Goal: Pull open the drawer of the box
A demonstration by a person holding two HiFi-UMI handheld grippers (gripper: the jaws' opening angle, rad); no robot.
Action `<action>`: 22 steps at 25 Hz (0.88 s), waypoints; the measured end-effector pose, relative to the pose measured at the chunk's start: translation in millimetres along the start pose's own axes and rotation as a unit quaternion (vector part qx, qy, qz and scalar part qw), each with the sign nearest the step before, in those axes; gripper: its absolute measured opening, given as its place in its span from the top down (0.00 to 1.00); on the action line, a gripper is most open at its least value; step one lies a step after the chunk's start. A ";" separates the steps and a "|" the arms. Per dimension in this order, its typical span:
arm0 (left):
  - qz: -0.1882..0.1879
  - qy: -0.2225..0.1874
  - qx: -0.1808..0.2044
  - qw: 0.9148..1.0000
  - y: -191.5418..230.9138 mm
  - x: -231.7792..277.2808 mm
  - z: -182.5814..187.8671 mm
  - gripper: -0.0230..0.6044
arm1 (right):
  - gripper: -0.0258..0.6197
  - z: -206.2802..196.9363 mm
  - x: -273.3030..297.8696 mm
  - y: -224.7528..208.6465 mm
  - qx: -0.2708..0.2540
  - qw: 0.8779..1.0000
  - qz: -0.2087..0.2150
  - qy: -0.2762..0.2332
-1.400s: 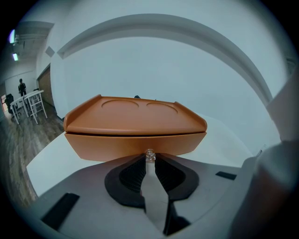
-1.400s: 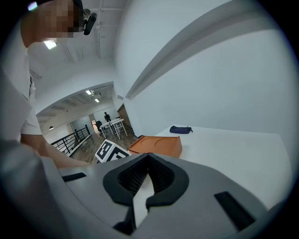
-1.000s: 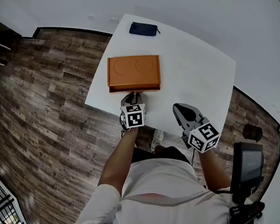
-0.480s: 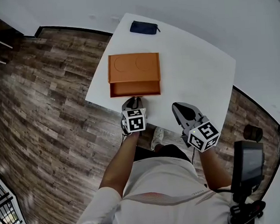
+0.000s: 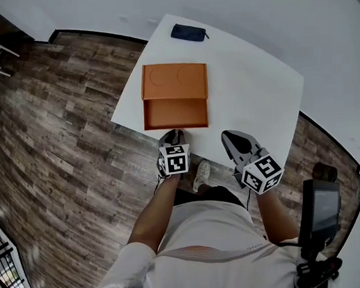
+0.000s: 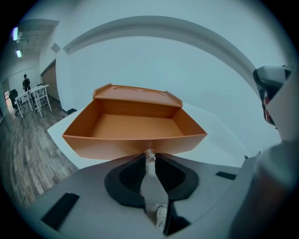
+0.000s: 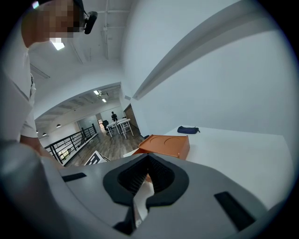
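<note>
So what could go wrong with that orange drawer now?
The drawer is far out, and its front sits close to the table's edge. Pulled further, it might come right out and fall. The left gripper pinches only a tiny knob, which could slip free. The right gripper isn't steadying the box, so it might slide.

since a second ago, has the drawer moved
Yes. In the head view the drawer has slid further out of the box, toward the table's near edge, with the left gripper shut on its knob.
</note>
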State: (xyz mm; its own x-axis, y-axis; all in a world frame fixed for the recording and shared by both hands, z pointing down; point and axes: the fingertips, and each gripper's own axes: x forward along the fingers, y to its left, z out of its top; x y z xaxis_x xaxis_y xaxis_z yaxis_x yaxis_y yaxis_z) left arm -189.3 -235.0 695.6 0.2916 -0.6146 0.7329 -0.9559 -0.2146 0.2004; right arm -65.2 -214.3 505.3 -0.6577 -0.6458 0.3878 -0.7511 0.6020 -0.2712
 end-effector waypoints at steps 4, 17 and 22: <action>0.001 0.003 0.000 1.000 0.1 -3.3 -6.1 0.85 | 0.96 -4.3 -2.3 3.4 -0.001 1.000 0.003 0.001; -0.003 -0.007 0.001 1.000 -0.8 -3.3 -6.7 0.82 | 0.96 -3.3 -4.3 2.8 0.023 1.000 0.006 -0.008; -0.023 0.001 -0.006 1.000 -8.6 -8.8 -13.3 0.75 | 0.96 -7.6 -5.6 -3.8 0.029 1.000 0.001 -0.009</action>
State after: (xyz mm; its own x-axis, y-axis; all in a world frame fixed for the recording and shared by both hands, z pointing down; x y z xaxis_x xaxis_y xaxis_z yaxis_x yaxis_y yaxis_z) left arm -184.2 -217.6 696.0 0.3352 -0.6035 0.7235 -0.9418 -0.2338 0.2414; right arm -58.1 -209.4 510.8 -0.6602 -0.6524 0.3721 -0.7511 0.5758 -0.3229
